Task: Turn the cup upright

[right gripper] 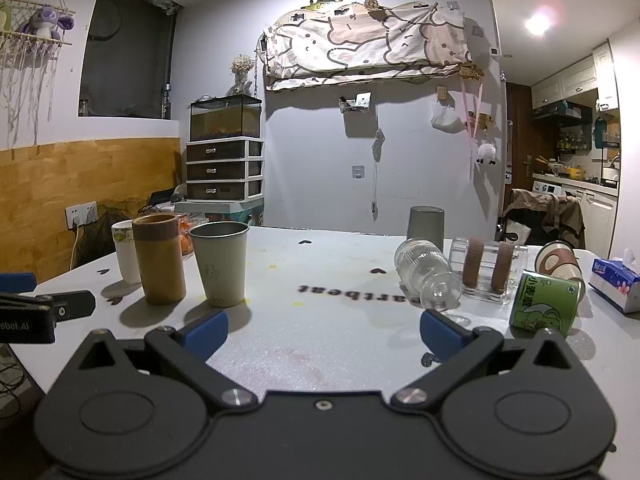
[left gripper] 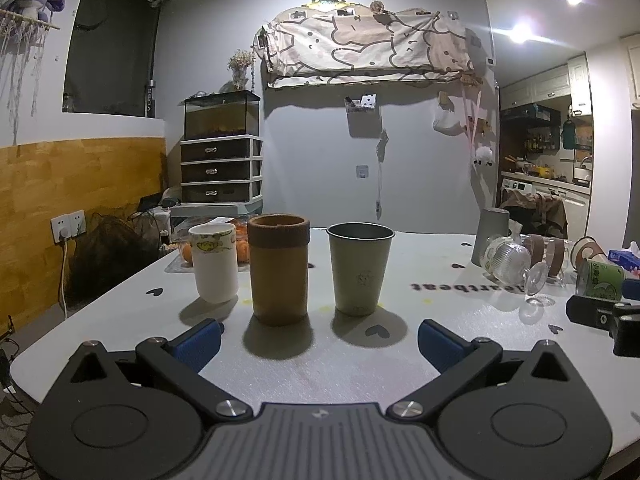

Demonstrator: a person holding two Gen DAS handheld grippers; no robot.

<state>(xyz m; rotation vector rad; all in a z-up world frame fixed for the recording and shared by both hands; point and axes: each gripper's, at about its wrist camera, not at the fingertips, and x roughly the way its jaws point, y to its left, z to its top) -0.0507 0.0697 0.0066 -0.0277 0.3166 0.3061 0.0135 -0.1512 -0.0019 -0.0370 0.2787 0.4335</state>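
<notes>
Three cups stand upright in a row: a white cup [left gripper: 213, 263], a brown cup [left gripper: 279, 270] and a metal cup [left gripper: 361, 268]. To the right, a ribbed glass [right gripper: 427, 272] lies on its side, a green cup [right gripper: 545, 304] lies tipped, a brown-and-white cup [right gripper: 558, 261] lies behind it, and a grey cup [right gripper: 426, 226] stands upside down at the back. My left gripper [left gripper: 320, 342] is open and empty before the brown cup. My right gripper [right gripper: 324, 330] is open and empty, with the glass beyond its right finger.
A clear holder [right gripper: 486, 274] with two brown sleeves sits behind the glass. A tissue box [right gripper: 616, 286] lies at the far right. The white table [right gripper: 320, 264] has "heartbeat" lettering. Oranges [left gripper: 240, 248] sit behind the upright cups. The other gripper shows at each view's edge.
</notes>
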